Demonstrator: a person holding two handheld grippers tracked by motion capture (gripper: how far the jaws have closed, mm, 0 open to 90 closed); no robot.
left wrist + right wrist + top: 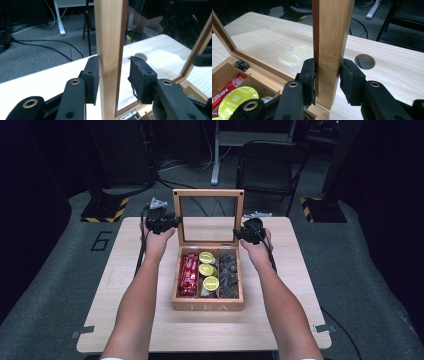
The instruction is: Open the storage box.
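Note:
A wooden tea box (207, 306) stands on the table with its glass-paned lid (208, 193) upright. Inside lie red packets (189, 274), yellow-green capsules (207, 269) and dark sachets (229, 272). My left gripper (176, 220) is at the lid's left post. In the left gripper view the post (110, 37) stands between the jaws of the left gripper (113, 75); one pad (93, 80) touches the wood and the other stands slightly off it. My right gripper (239, 234) is at the lid's right post. In the right gripper view both pads of the right gripper (327, 75) press on that post (332, 30).
The light wooden table (280, 320) has a round cable hole (364, 61) behind the box on the right. Beyond the far edge stand a dark chair (270, 165) and a white desk leg (216, 155), with cables on the grey floor.

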